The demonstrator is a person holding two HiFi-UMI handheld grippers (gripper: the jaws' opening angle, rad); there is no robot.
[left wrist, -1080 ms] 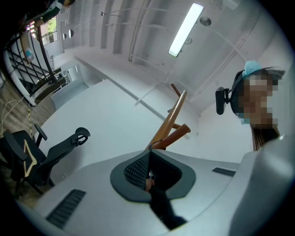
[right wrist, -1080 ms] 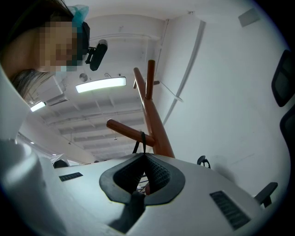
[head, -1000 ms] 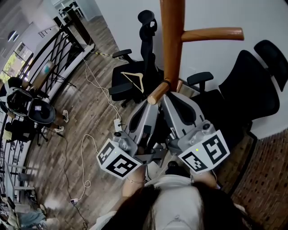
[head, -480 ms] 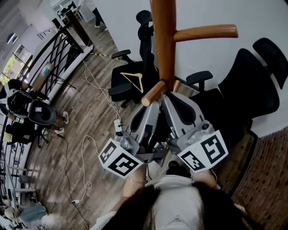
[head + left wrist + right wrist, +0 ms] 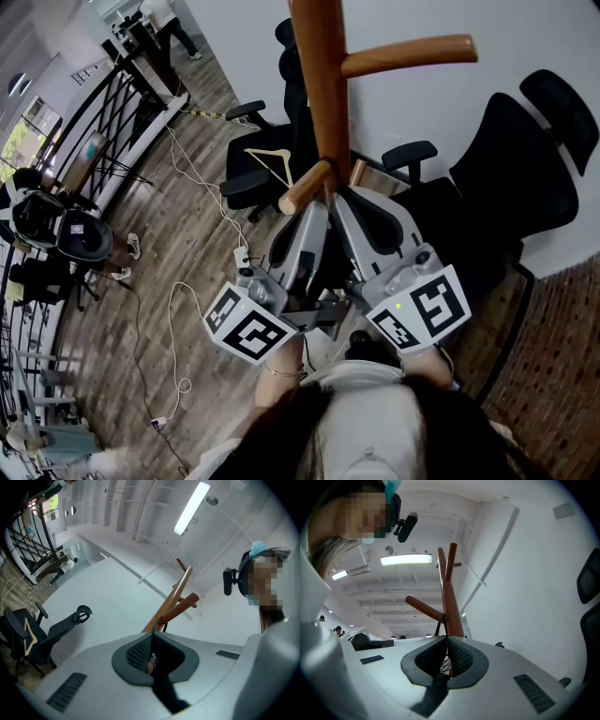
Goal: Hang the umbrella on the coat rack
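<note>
The wooden coat rack [image 5: 322, 84] rises in front of me with a short lower peg [image 5: 305, 187] and a long peg [image 5: 408, 54]. My left gripper [image 5: 317, 210] and right gripper [image 5: 339, 199] point up side by side, tips just under the lower peg. In the left gripper view the jaws [image 5: 152, 638] are shut on a thin black umbrella strap [image 5: 163, 624] that runs up to the peg [image 5: 180, 609]. The right gripper [image 5: 446, 640] is shut on the same strap [image 5: 437, 628], looped where peg [image 5: 423, 607] meets pole [image 5: 449, 599]. The umbrella's body is hidden below the grippers.
Black office chairs stand behind the rack: one [image 5: 267, 159] holds a wooden hanger [image 5: 270, 157], a larger one [image 5: 511, 159] sits at the right by the white wall. Cables [image 5: 202, 178] trail over the wood floor, and a railing [image 5: 112, 103] runs at the left.
The rack and peg have drifted a little left and up in the head view. Both grippers stay shut under the lower peg, close together as before.
</note>
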